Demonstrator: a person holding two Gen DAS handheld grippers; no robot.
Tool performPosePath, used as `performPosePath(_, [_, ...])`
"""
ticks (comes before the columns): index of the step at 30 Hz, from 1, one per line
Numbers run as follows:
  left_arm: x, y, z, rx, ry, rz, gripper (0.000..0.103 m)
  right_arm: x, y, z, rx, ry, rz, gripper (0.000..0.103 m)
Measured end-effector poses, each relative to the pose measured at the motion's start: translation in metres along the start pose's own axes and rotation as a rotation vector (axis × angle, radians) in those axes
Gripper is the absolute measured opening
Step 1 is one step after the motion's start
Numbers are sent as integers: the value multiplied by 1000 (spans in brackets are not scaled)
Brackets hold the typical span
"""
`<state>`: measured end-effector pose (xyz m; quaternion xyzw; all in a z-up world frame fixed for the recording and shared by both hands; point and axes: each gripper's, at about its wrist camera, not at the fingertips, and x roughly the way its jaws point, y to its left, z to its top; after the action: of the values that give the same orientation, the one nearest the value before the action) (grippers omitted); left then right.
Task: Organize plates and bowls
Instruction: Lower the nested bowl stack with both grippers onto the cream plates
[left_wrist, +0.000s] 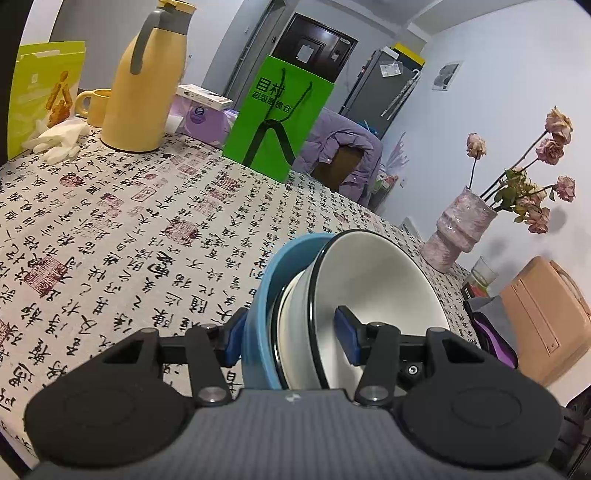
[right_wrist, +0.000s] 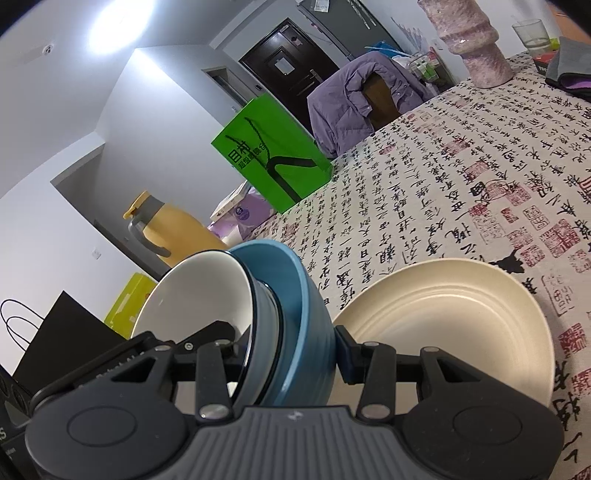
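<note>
Left wrist view: both grippers clamp one stack of nested bowls above the table.
The left gripper (left_wrist: 291, 338) pinches the stack's edge, one pad outside the blue bowl (left_wrist: 258, 295), the other inside the white bowl (left_wrist: 376, 277). From the opposite side, the right gripper (right_wrist: 291, 350) grips the same stack, tipped on edge. A cream plate (right_wrist: 454, 314) lies just beside it on the tablecloth (right_wrist: 443, 184).

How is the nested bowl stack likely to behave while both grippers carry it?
The white bowl looks glazed, so probably slippery and breakable. It sits loosely inside the blue bowl; tilted like this, it may shift or slide out.
</note>
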<state>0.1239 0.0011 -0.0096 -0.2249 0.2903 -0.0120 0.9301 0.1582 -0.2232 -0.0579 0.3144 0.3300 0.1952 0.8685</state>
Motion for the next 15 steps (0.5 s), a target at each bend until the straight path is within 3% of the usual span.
performPosePath(15, [5,-24,-12,33,22,-23,51,-18,-22,4,27,-26,-12,42])
